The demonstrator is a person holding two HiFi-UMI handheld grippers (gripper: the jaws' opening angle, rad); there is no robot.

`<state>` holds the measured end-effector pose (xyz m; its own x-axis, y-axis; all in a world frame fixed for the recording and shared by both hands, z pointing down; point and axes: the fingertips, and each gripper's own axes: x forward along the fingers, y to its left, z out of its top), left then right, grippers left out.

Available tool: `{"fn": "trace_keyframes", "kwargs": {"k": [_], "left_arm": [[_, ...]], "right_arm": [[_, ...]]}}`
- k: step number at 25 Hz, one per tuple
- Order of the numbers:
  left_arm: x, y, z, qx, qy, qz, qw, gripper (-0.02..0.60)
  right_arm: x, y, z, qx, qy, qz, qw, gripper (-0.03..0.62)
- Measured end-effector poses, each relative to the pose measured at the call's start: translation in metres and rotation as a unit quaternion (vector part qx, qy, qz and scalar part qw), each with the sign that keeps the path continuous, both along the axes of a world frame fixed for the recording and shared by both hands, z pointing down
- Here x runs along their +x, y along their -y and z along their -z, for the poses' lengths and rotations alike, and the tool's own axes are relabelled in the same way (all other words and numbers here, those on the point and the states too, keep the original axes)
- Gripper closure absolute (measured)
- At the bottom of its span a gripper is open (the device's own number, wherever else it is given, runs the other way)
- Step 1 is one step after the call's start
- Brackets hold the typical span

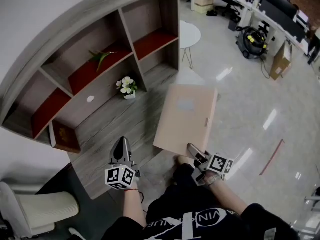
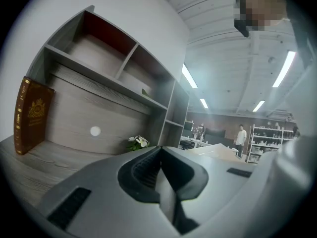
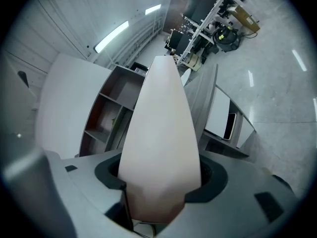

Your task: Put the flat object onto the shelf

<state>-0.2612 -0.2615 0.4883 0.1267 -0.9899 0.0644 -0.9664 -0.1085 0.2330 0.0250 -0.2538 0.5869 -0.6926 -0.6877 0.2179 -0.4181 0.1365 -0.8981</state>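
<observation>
Wood-grain shelf's (image 1: 112,121) lower bay holds a brown book (image 1: 64,136) and white flowers (image 1: 127,87); right gripper (image 1: 192,148) clamps the beige flat folder (image 1: 186,119), left gripper (image 1: 121,140) closed, empty.

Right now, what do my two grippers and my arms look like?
The left gripper and the right gripper are both tapered grey shells. Each carries a white cube with black square markers: the left cube and the right cube. Seen close up, the left one's pads are dark and ribbed. You wear a black top with white lettering.
</observation>
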Motion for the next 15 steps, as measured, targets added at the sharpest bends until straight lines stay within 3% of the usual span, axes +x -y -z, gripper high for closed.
{"fn": "trace_keyframes", "kwargs": {"k": [15], "left_arm": [[0.021,0.071,-0.003,-0.006,0.0,-0.001,1.0,0.577]], "right_arm": [[-0.008,0.08,-0.012,-0.03,0.024,0.024,0.999,0.298]]}}
